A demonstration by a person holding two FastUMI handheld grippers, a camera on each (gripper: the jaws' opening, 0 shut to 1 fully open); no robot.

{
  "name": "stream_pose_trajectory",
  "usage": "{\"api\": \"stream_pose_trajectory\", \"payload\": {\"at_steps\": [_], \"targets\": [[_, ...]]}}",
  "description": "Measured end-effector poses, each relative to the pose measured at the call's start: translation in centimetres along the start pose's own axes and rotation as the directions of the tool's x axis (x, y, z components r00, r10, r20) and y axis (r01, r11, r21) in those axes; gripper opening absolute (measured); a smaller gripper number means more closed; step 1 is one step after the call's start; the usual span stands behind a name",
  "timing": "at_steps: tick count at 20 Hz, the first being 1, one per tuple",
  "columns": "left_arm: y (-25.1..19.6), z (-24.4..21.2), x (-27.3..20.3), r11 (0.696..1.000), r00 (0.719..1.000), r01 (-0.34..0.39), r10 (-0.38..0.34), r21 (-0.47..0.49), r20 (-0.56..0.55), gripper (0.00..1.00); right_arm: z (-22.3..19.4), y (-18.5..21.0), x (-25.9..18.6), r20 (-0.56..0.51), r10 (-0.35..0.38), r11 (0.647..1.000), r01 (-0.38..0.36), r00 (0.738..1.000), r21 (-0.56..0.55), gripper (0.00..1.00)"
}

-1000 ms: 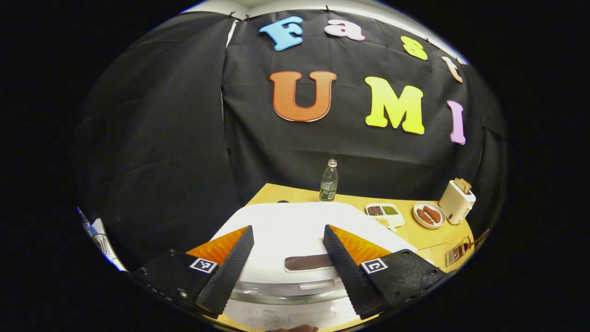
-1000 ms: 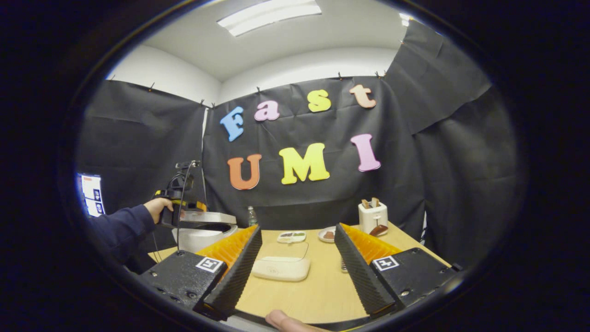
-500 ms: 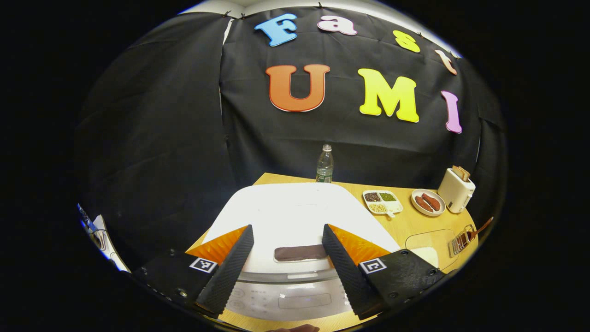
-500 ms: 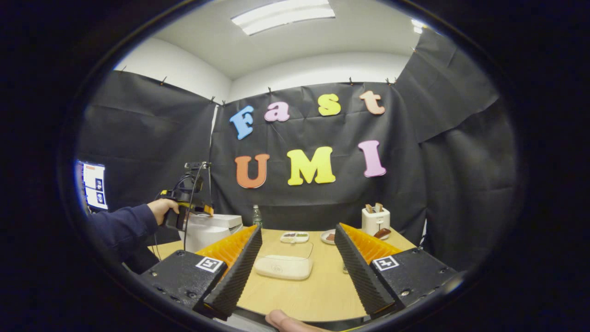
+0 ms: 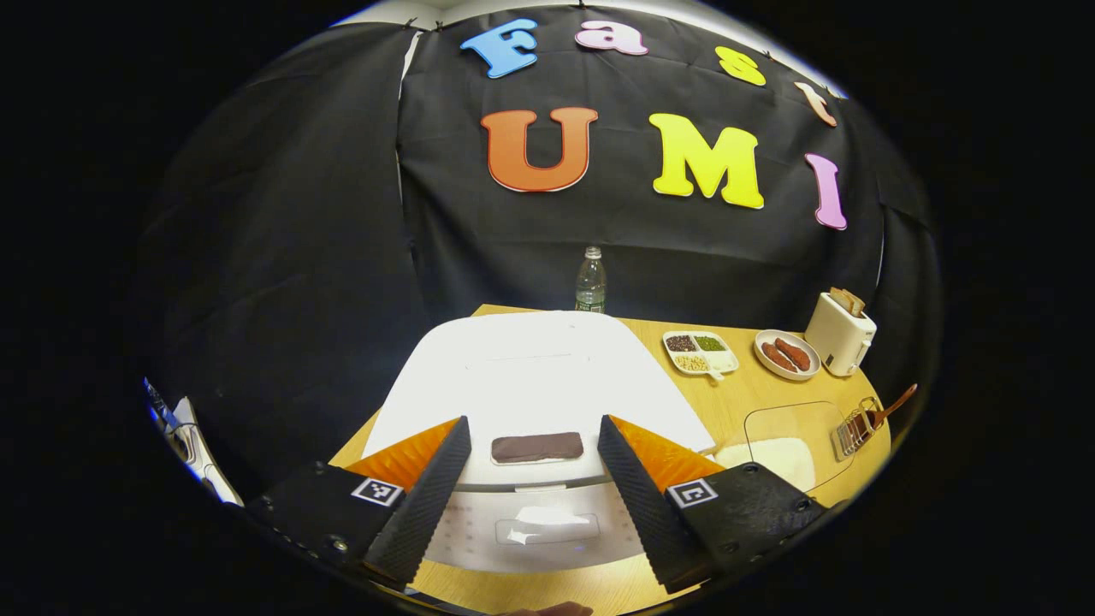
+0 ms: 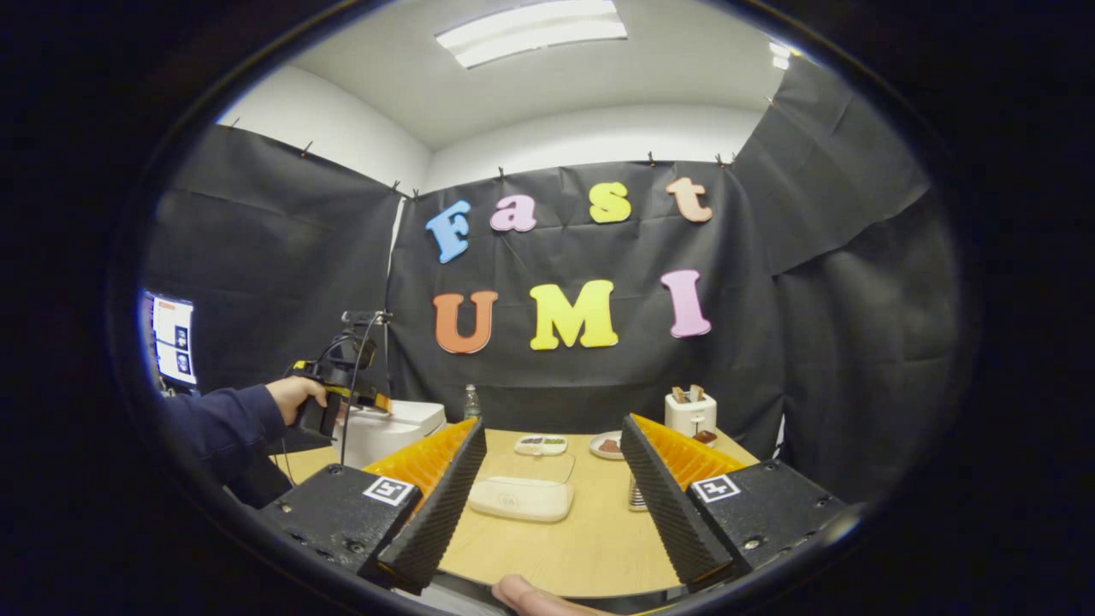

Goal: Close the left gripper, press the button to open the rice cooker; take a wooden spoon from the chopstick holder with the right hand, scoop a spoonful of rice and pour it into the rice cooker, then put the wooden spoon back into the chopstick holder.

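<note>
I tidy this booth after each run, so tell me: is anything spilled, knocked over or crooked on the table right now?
Nothing stands out. The rice cooker is shut, the bottle and toaster stand upright, and no grains lie loose on the table.

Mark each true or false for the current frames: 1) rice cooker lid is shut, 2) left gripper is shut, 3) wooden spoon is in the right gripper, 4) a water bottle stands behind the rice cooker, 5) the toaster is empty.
1) True. The rice cooker has its lid down flat.
2) False. The left gripper has its fingers spread wide, with the cooker's front panel showing between them.
3) False. The right gripper is open and holds nothing; the wooden spoon sits in the chopstick holder.
4) True. The water bottle stands upright at the table's far edge, behind the cooker.
5) False. The toaster has bread slices sticking out of its top.
</note>
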State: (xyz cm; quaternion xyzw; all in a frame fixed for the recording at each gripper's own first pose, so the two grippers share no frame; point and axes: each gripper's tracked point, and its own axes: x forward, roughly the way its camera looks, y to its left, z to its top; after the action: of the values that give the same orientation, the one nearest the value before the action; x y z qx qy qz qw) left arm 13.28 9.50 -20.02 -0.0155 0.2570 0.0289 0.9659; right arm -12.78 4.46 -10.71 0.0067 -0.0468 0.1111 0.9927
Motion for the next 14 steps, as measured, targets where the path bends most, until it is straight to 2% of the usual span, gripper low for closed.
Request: {"api": "stream_pose_trajectory", "payload": {"at_steps": [3, 6, 14], "targets": [[0.0, -1.2, 0.2, 1.0, 0.999, 0.005, -0.005, -0.009, -0.04, 0.97, -0.3, 0.5, 0.0, -0.005, 0.009, 1.0, -0.009, 1.0, 0.003, 1.0], [0.0, -0.9, 0.0, 1.0, 1.0, 0.002, -0.002, -0.006, -0.014, 0.97, -0.5, 0.9, 0.1, -0.011, 0.021, 1.0, -0.02, 1.0, 0.01, 1.0], [0.1, -0.9, 0.4, 0.999, 0.995, -0.023, 0.025, -0.029, 0.094, 0.99, -1.0, 1.2, 1.2, -0.037, -0.009, 1.0, 0.009, 0.999, 0.007, 0.99]]}}
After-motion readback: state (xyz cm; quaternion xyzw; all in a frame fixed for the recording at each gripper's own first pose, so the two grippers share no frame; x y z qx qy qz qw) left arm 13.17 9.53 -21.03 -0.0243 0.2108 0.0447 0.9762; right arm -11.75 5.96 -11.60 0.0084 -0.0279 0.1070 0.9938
